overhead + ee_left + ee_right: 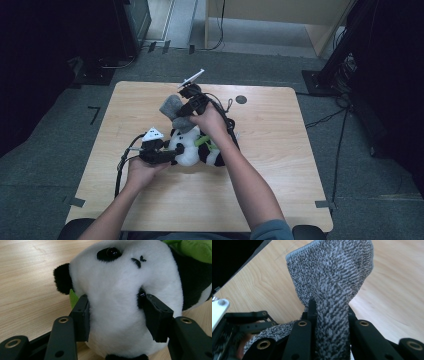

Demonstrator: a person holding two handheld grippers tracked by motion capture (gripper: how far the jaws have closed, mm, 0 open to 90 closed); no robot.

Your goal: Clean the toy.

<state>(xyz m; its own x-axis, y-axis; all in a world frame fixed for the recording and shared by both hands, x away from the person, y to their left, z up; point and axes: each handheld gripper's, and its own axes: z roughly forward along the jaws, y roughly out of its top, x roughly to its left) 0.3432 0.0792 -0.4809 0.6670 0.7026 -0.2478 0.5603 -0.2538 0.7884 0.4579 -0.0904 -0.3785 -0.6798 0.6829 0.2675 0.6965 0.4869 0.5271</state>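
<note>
— Grey knit cloth (pixel 332 285), is that what the right gripper (pixel 329 315) has?

— Yes. In the right gripper view its two black jaws are pressed together on a gathered fold of the cloth, and the rest of the fabric fans out above them over the wooden table (pixel 397 297). From the high view the same cloth (pixel 172 107) hangs off that gripper (pixel 186 111) above the middle of the table, just behind the toy.

— And the toy?

— A plush panda (pixel 125 297), lying on the table (pixel 270 165) near the centre, a little towards the person's side. Green plush (pixel 197 250) shows at its body, and a smaller bit of green by the left jaw.

— Is the left gripper (pixel 115 317) holding it?

— It is clamped on the panda's white head: one pad sinks into the fur on each side, below the eye and the stitched nose. In the high view that gripper (pixel 170 152) comes in from the left, and the panda (pixel 195 147) lies between the two hands.

— Do cloth and panda touch?

— The lower end of the cloth reaches down close to the panda's head; whether it touches I cannot tell.

— Anything else on the table?

— A small dark round mark (pixel 241 99) towards the far edge, well apart from the toy.
</note>
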